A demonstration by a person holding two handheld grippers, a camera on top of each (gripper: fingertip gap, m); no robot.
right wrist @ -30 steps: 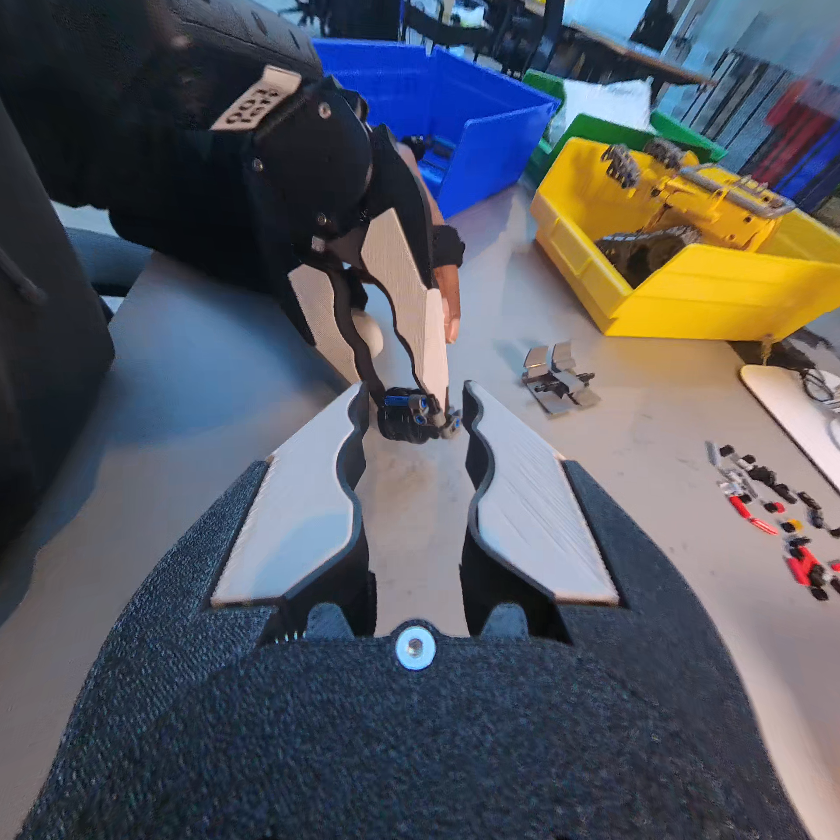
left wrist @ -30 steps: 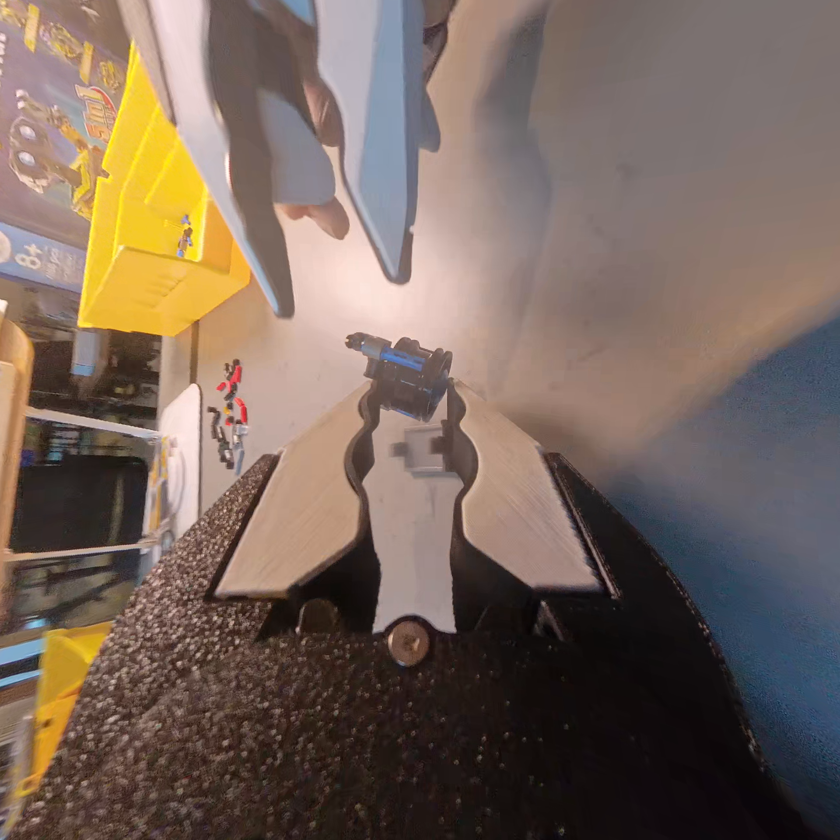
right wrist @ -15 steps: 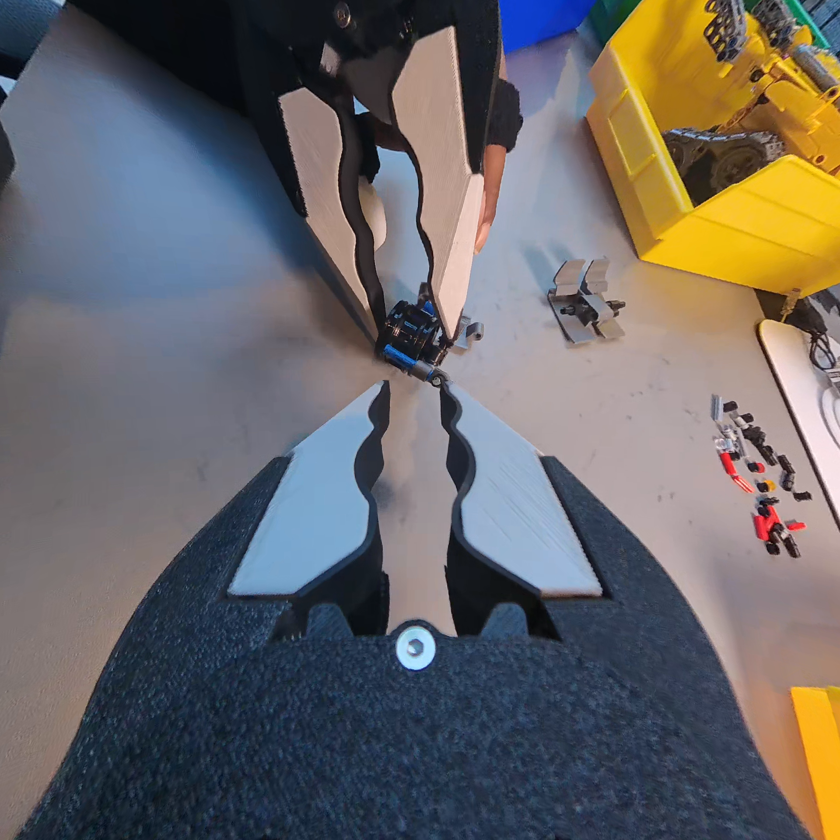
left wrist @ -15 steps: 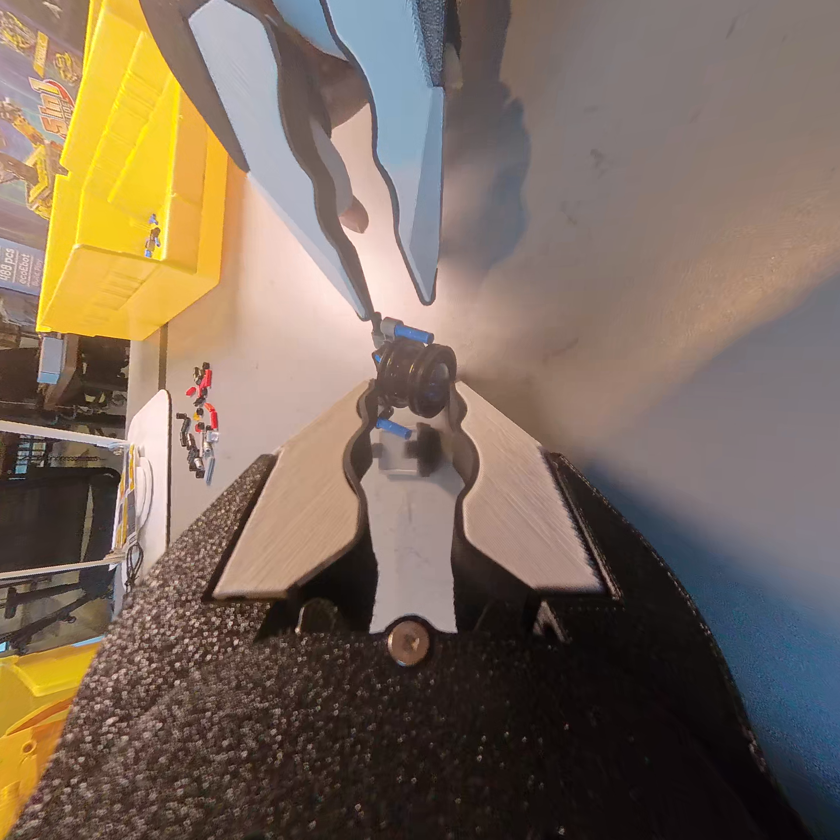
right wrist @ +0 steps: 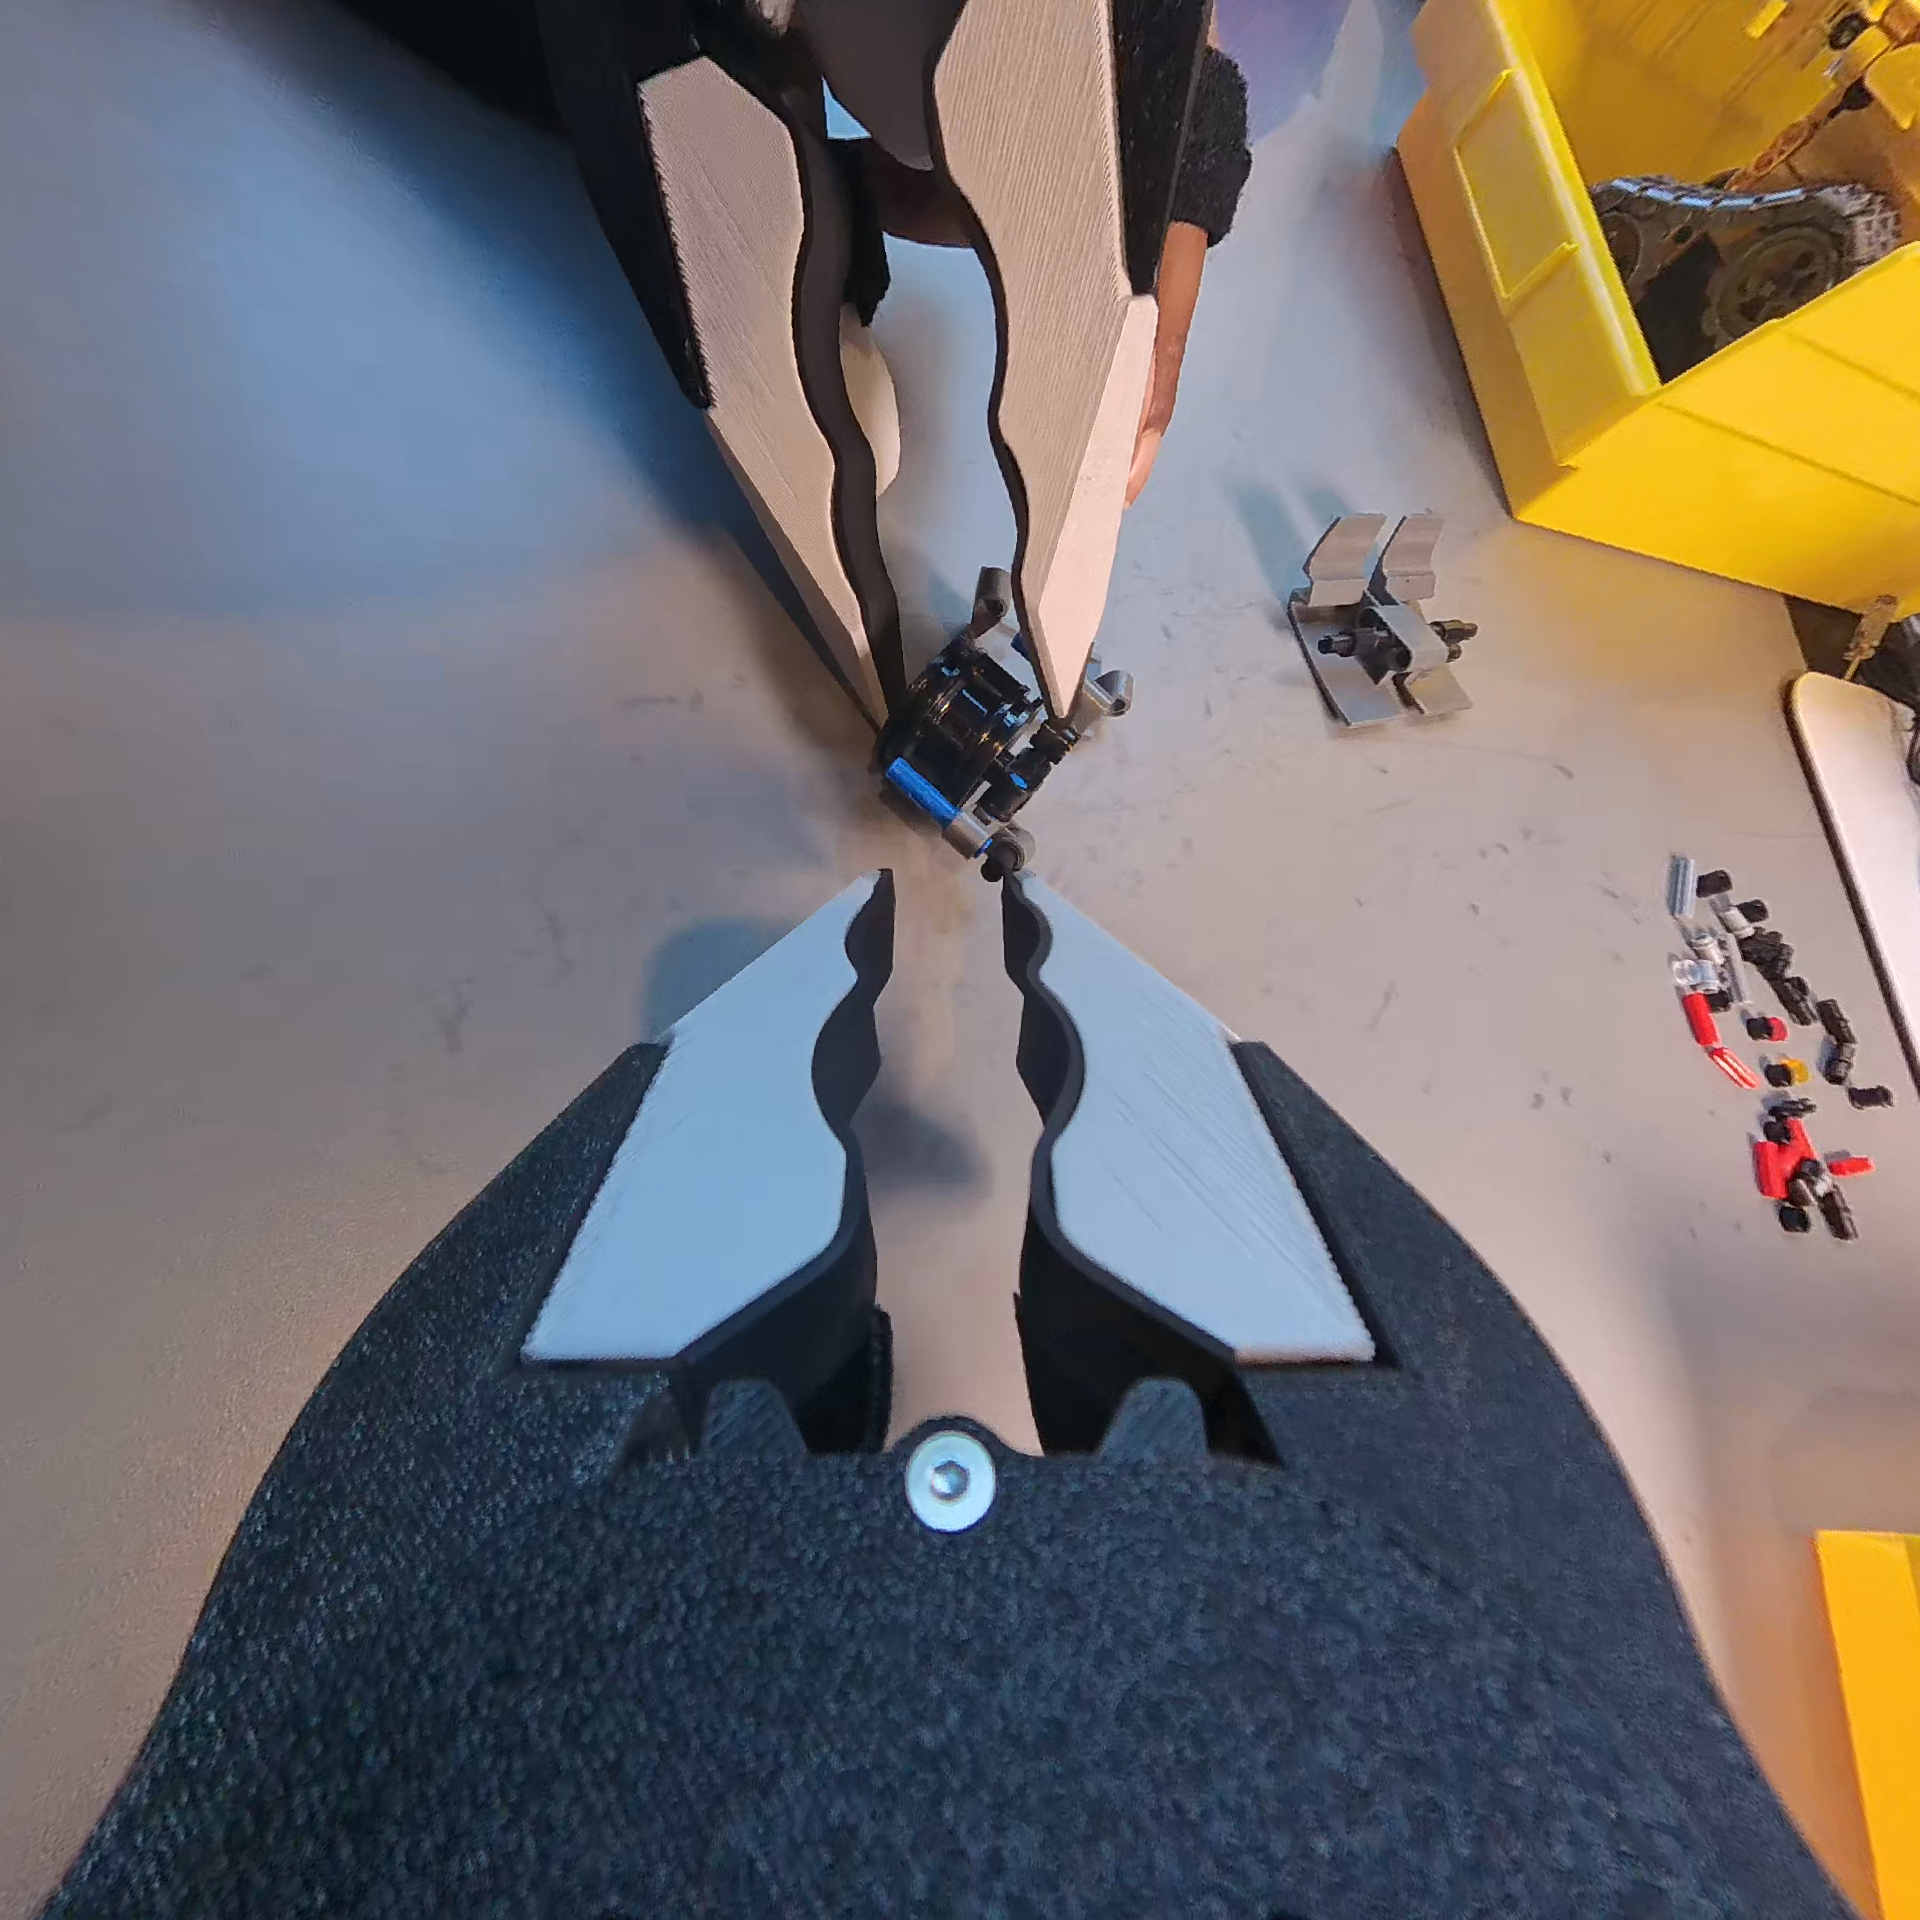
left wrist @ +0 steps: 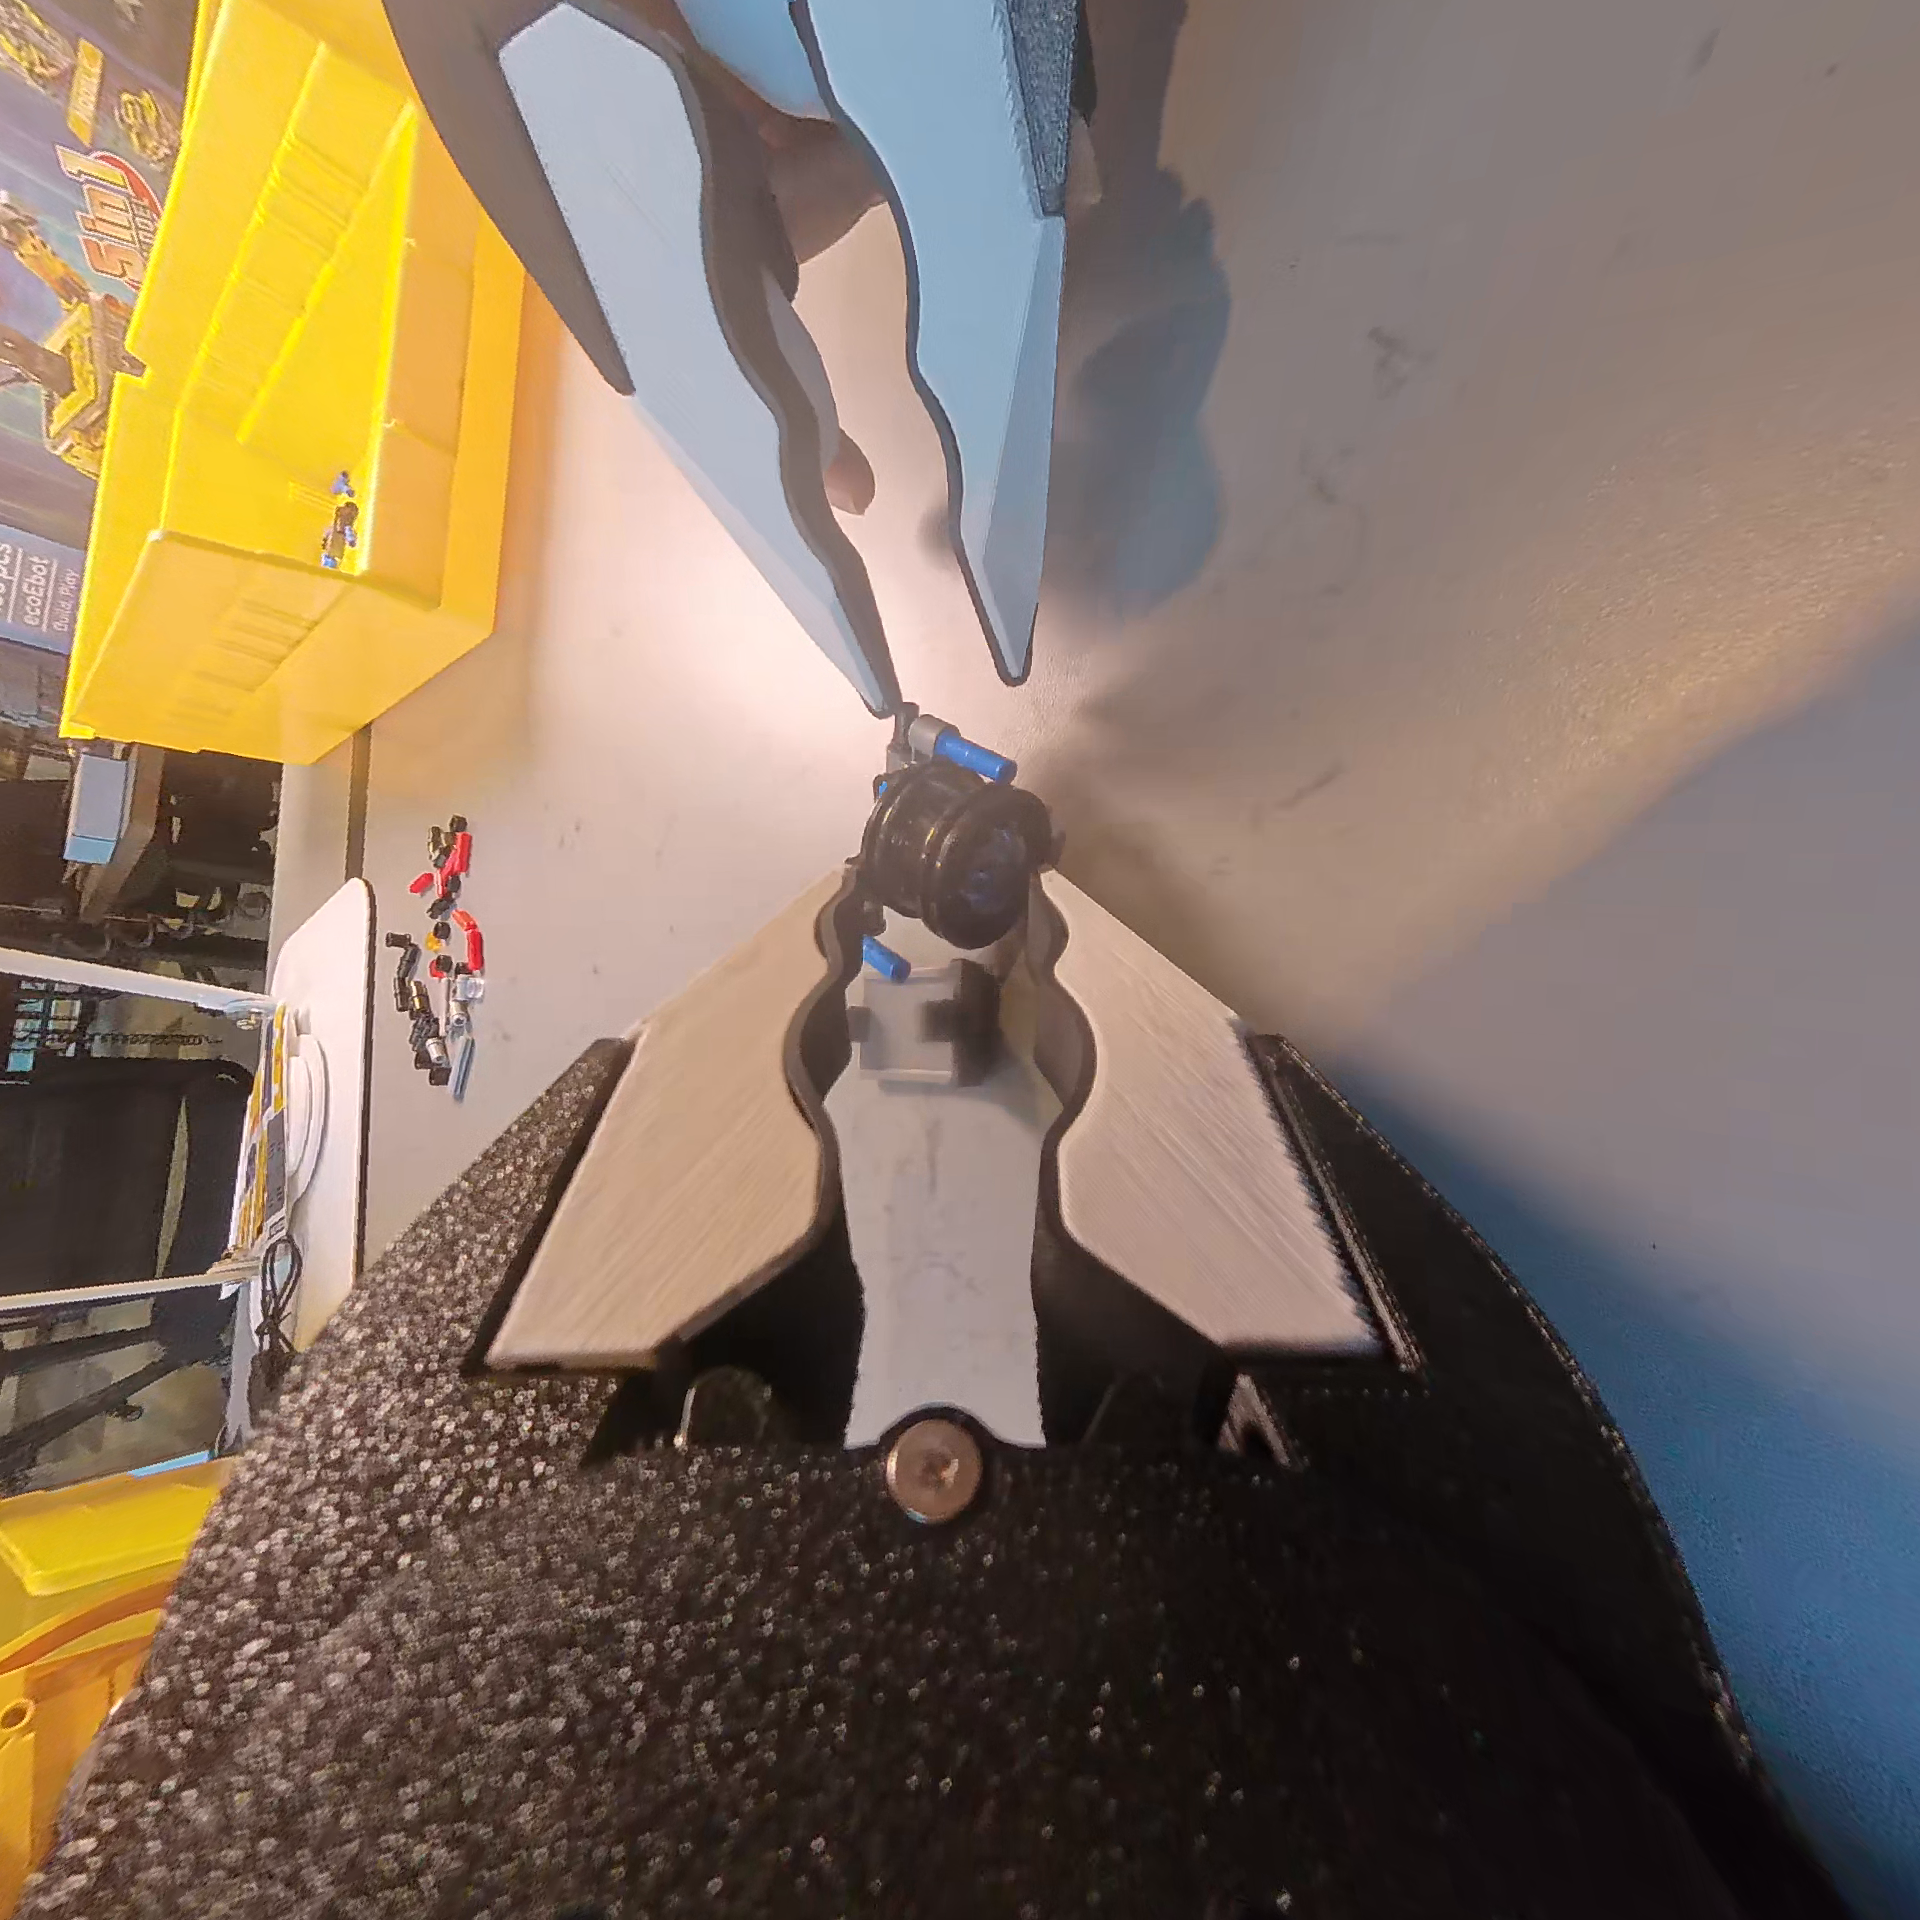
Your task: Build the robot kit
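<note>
The left tongs (left wrist: 940, 883) are clamped at the tips, pointing toward the right tongs (right wrist: 943, 878), whose fingers stand slightly parted; the two pairs meet nearly tip to tip.

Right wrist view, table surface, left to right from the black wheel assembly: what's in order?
Black wheel assembly clamped in the left hand-held gripper → grey plate piece → scatter of small red and black parts → white board edge.

Gripper fingers (right wrist: 717, 1143) show matt, finely ribbed grey plastic; the housing (right wrist: 935, 1714) is rough black grain. The wheel assembly (left wrist: 951, 857) is glossy black plastic. The table (right wrist: 312, 831) is smooth, scuffed.
</note>
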